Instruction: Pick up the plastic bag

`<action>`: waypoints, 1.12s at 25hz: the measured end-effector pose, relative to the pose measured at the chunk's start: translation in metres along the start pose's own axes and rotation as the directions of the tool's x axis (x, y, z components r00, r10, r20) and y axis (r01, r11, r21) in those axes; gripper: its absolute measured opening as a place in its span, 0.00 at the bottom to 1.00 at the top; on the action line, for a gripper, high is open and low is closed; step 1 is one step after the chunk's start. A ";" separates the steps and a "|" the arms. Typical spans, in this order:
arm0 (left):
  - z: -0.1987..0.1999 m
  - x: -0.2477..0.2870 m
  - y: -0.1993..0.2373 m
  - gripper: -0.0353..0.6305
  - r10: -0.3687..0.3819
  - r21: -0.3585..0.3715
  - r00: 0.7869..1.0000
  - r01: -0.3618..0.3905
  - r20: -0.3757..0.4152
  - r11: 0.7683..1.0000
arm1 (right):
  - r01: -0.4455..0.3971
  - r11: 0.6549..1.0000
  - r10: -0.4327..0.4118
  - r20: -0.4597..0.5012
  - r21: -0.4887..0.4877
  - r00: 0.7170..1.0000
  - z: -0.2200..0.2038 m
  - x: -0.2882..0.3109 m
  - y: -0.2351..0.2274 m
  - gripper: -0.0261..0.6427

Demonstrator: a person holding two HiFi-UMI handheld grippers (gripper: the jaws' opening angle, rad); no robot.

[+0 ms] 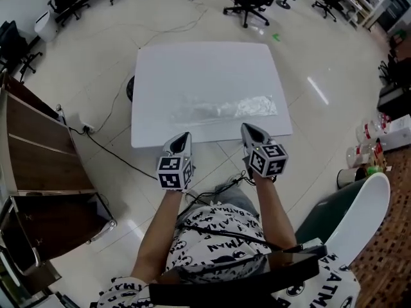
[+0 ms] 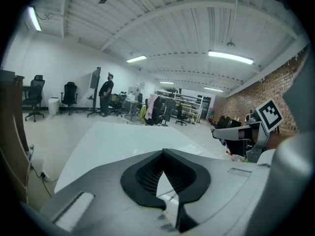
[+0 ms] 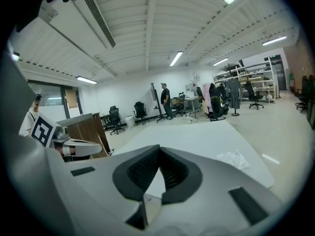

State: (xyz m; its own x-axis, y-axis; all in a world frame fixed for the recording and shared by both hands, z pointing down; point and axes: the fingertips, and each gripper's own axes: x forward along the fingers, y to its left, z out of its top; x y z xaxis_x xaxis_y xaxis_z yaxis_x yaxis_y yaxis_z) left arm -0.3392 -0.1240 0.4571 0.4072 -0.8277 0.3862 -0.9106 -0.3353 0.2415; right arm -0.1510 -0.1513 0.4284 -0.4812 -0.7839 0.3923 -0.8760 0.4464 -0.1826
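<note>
A clear, crinkled plastic bag [image 1: 225, 108] lies flat on the white table [image 1: 192, 63], toward its near right part; in the right gripper view the bag [image 3: 235, 158] shows at the right. My left gripper [image 1: 182, 140] hovers at the table's near edge, left of the bag, jaws together and empty. My right gripper [image 1: 251, 132] is beside it at the near edge, just short of the bag, jaws closed with nothing between them. Both grippers point up and away across the table, the left gripper [image 2: 163, 153] toward the room, the right gripper [image 3: 158, 151] likewise.
A wooden cabinet [image 1: 38, 146] stands at the left with a cable [image 1: 109, 149] on the floor. Office chairs [image 1: 250, 5] stand beyond the table. Bottles and cups [image 1: 363, 153] sit on the floor at the right. A person [image 2: 105, 95] stands far off.
</note>
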 end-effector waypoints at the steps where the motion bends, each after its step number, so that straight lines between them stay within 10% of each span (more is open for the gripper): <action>1: -0.001 -0.003 -0.005 0.06 -0.006 -0.004 1.000 0.006 -0.001 1.000 | -0.004 1.000 0.004 0.003 0.008 1.000 -0.001 -0.003 0.004 0.04; 28: 0.013 0.002 -0.100 0.06 0.022 0.019 1.000 -0.022 0.018 1.000 | -0.106 0.994 0.106 0.024 0.003 0.994 0.000 -0.043 -0.026 0.04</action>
